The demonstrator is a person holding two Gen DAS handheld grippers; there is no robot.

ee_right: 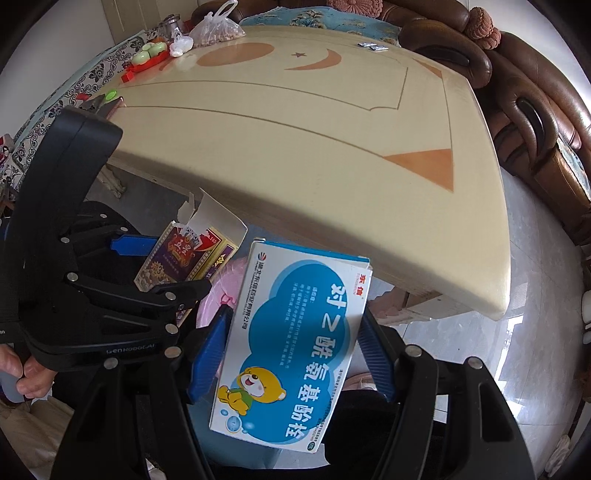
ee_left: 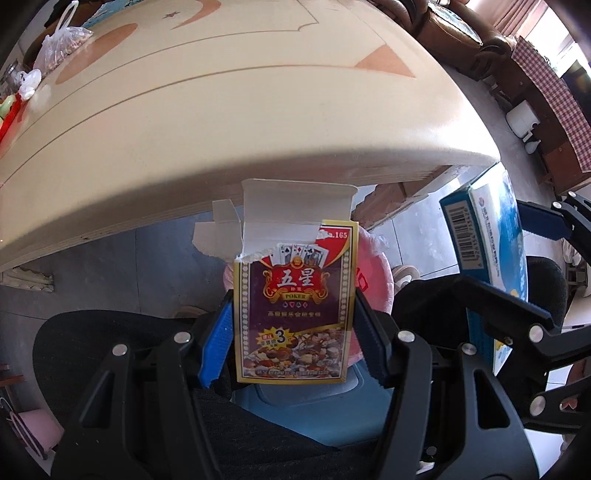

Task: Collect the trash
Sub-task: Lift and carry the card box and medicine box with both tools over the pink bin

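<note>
My left gripper point(ee_left: 293, 325) is shut on a purple and yellow poker card box point(ee_left: 295, 314) with a torn-open top flap, its blue pads pressing both long sides. My right gripper point(ee_right: 293, 321) is shut on a blue and white medicine box point(ee_right: 295, 343) printed with a cartoon bear. Both boxes hang side by side off the table's front edge, over a pink-lined bin point(ee_left: 373, 266) whose rim also shows as the pink bin point(ee_right: 218, 291). The medicine box point(ee_left: 491, 236) appears at the right of the left wrist view, and the poker box point(ee_right: 184, 258) at the left of the right wrist view.
The cream table point(ee_right: 295, 147) carries a plastic bag of nuts point(ee_right: 218, 29), a red tray with green pieces point(ee_right: 147, 59) and small foil packets point(ee_right: 373, 46). A brown sofa point(ee_right: 535, 129) wraps the far right. A blue plastic lid point(ee_left: 314, 406) lies below the bin.
</note>
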